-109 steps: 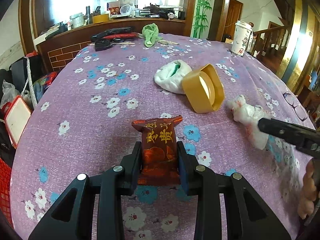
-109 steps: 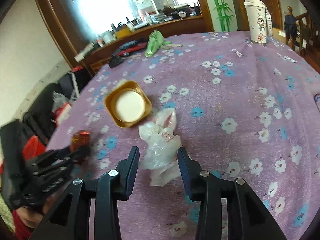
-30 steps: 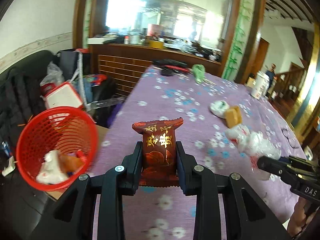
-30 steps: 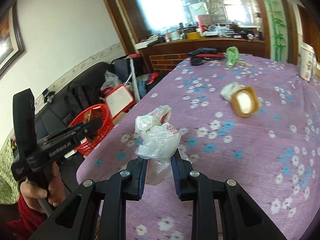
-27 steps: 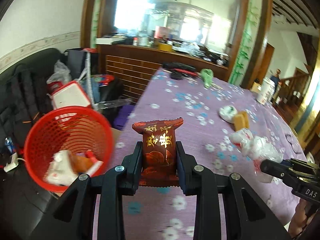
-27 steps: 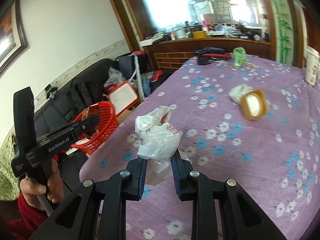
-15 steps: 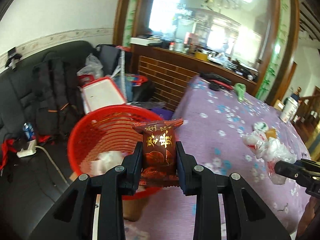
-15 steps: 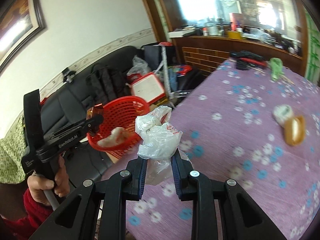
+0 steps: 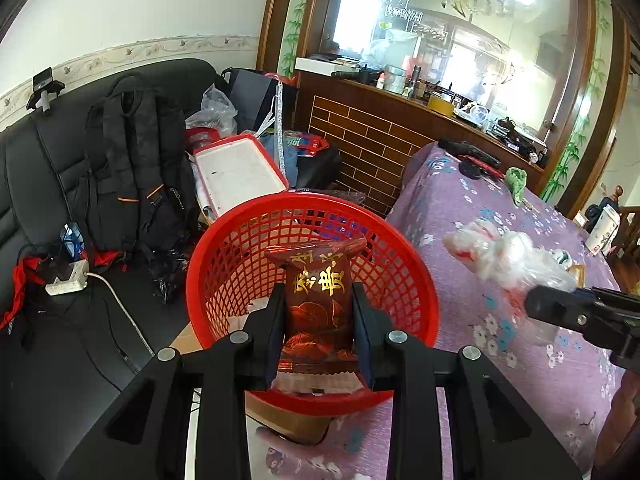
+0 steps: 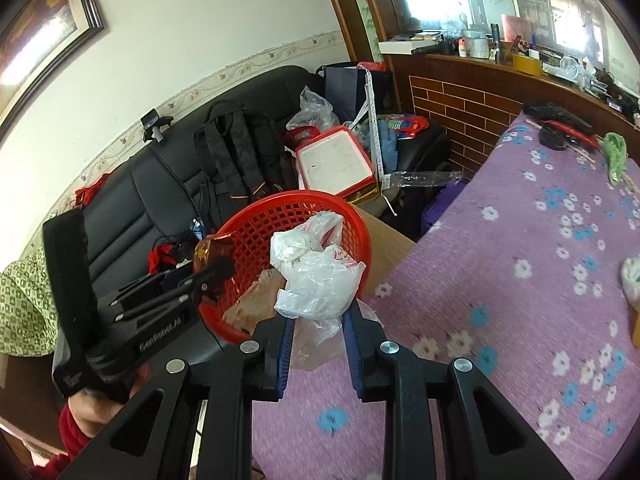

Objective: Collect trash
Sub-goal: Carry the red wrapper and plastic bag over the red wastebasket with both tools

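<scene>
Purple flowered cloth covers the surface [image 10: 520,300] on my right; a black sofa [image 9: 48,168] piled with bags lines the wall beyond. Between them stands a red mesh basket [image 9: 224,236]. My left gripper [image 9: 318,324] tilts downward over the basket's mouth, its jaws clamped on an upright dark red snack packet [image 9: 318,292] with gold lettering. My right gripper [image 10: 319,340], also angled down, sits at the surface's edge just beside the basket, its jaws pinching a crumpled white plastic bag [image 10: 316,276]. From the right wrist view I see a hand [image 10: 92,408] in a red sleeve gripping the left tool's handle.
</scene>
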A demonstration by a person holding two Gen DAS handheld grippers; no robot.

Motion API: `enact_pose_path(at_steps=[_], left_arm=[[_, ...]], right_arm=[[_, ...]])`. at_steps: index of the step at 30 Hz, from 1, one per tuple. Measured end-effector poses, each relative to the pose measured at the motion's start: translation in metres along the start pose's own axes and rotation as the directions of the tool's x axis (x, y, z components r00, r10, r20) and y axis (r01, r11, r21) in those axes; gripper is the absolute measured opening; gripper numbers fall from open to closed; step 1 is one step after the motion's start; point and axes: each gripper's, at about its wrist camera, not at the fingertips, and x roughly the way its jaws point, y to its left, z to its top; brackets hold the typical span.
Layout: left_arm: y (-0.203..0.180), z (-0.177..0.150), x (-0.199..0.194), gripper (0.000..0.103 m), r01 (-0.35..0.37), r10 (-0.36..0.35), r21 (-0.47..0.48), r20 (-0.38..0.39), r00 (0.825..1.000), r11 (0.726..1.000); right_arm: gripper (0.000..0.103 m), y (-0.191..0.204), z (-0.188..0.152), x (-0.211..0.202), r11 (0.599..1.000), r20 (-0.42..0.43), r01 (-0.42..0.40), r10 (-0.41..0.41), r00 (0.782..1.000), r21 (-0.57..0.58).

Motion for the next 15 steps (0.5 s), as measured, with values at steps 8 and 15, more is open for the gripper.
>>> enact_pose_path(at_steps=[8, 15], left_arm=[[0.008, 0.009, 0.014, 0.030, -0.012, 0.012, -0.011, -0.015, 1.000, 1.000], [0.015, 0.014, 0.021, 0.032, -0.025, 0.024, -0.023, -0.026, 0.999, 0.999]], right_arm=[[0.027, 0.007, 0.021, 0.034, 1.000, -0.031, 0.000, 0.000, 1.000, 0.002], [0.033, 0.008, 0.032, 0.051, 1.000, -0.041, -0.008, 0.009, 0.999, 0.022]])
